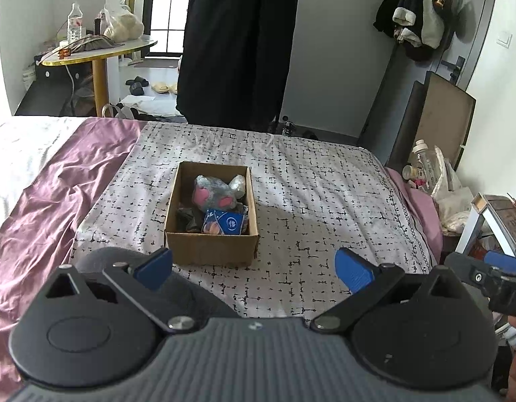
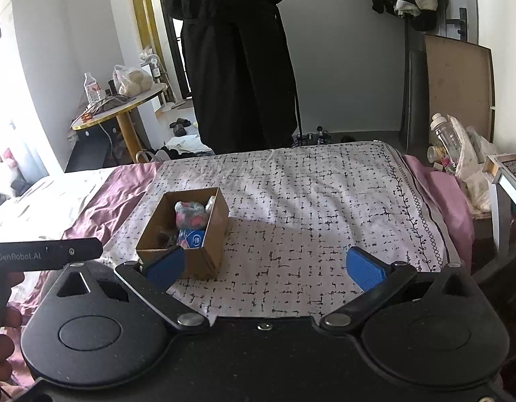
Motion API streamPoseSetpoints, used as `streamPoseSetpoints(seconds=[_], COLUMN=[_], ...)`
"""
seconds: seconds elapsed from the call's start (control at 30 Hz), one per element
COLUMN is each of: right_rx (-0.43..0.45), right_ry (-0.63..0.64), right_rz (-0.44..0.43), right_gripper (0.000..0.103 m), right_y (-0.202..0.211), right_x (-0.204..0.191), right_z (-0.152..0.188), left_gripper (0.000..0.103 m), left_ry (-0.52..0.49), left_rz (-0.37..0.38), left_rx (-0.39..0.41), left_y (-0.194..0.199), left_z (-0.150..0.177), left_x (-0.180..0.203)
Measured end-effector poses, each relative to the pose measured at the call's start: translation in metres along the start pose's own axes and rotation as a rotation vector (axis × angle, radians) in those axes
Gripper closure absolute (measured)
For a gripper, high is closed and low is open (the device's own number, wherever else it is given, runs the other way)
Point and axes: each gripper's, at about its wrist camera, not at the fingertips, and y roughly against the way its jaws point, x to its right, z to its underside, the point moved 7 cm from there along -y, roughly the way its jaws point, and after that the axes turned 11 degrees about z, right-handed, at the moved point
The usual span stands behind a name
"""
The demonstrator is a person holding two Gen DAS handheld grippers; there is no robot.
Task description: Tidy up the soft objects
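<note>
Cardboard box sits on the black-and-white patterned cover of the bed, a little left of centre in the left wrist view and in the lower left middle of the right wrist view. Inside it lie the soft things: a grey plush toy with pink patches toward the far end, a blue packet at the near end just beside it, and something dark in the near left corner that is too dim to name.

Both pairs of tongs hang over the near part of the bed with nothing between them. The left tongs stand wide apart, the left blue pad low beside the box's near left corner in the frame. The right tongs are spread apart as well, their left pad overlapping the box's near wall in the picture.

Beyond the cover a mauve sheet spreads to the left. A figure in a long black coat stands past the foot of the bed. A round gold-edged worktop with a water bottle occupies the upper left, and clothes hang at the upper right.
</note>
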Motion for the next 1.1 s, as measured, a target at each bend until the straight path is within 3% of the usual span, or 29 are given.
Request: streamPoseSetpoints(seconds=[1.1], right_rx=[0.035], right_ry=[-0.012], right_rz=[-0.011], right_gripper=[0.000], right_y=[0.016], right_x=[0.002], right_z=[0.002], left_gripper=[0.001], left_ry=[-0.086], left_rz=[-0.027], left_rx=[0.031], left_y=[0.019], left_z=[0.001], left_x=[0.009])
